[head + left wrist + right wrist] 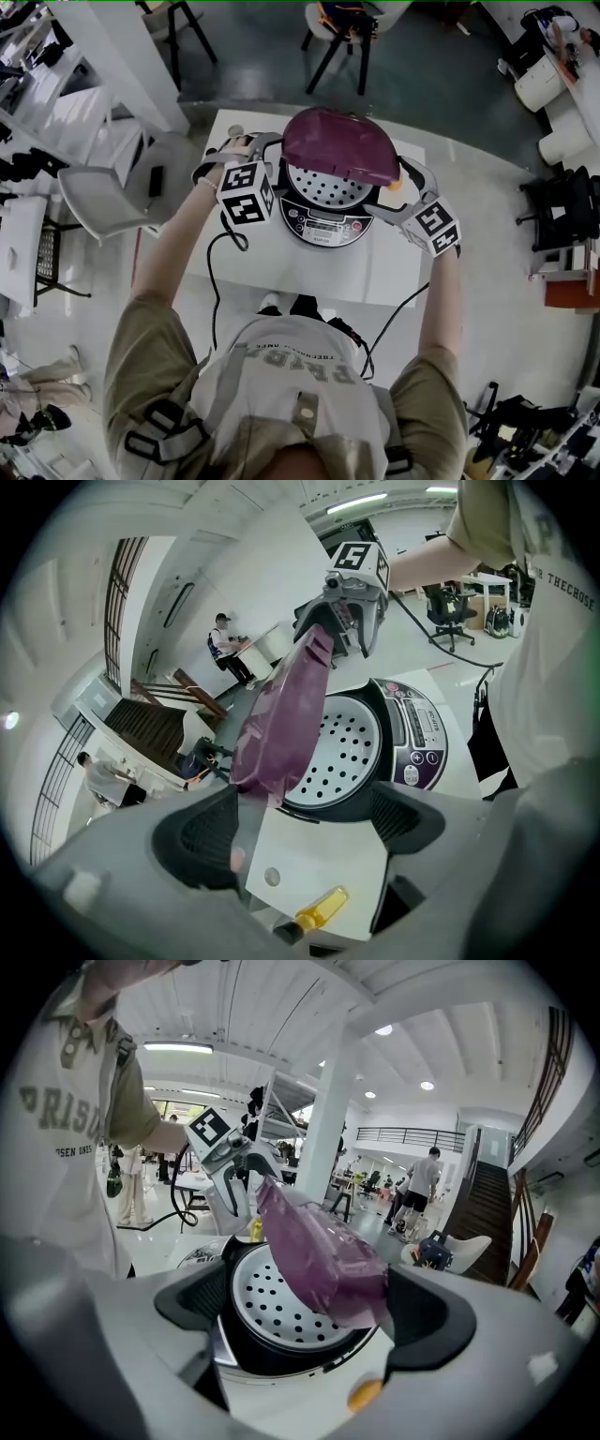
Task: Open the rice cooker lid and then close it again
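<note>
purple lid (281, 705) tilted up over rice cooker (417, 733), left gripper (305, 829) fingers (202, 834) wide apart, right gripper (339, 621) beyond lid

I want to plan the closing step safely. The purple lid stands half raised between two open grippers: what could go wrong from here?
1. The lid is not clamped: the left gripper and the right gripper both have jaws apart, with the lid's edge beside one jaw only. It might slip and drop onto the rice cooker.
2. A small orange thing lies on the table close by the right gripper; a downward move might knock it.
</note>
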`<state>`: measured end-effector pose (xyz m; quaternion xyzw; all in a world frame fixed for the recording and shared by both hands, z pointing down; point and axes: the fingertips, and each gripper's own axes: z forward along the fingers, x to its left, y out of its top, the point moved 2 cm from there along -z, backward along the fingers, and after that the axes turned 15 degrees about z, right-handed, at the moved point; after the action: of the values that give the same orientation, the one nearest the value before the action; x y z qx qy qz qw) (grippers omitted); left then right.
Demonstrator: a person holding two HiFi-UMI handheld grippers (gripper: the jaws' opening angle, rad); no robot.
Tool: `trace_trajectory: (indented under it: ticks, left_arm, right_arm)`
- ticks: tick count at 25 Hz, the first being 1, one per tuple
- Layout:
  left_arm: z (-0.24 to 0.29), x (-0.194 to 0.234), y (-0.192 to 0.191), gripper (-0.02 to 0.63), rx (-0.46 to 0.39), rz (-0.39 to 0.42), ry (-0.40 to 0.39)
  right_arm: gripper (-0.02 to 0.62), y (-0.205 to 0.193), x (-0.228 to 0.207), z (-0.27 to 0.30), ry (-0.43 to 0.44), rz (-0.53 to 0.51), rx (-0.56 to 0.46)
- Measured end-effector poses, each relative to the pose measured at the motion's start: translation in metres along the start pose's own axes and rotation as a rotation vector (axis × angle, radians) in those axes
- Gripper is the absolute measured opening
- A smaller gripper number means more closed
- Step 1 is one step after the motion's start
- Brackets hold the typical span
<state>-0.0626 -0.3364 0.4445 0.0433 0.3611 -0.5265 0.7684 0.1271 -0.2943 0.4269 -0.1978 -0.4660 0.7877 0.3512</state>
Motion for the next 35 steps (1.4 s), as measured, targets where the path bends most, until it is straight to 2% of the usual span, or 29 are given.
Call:
trace_trajectory:
  ticks: [20, 35]
  left_arm:
    - [0.012, -0.039, -0.006, 0.46, 0.011, 0.048, -0.117]
    - [0.025, -0.064, -0.01, 0.466, 0.021, 0.046, -0.188]
  right_arm:
    - [0.508, -0.034, 0.02, 0.003, 0.059, 0.0, 0.104]
    - [0.508, -0.059, 0.03, 0.009, 0.104, 0.011, 0.196]
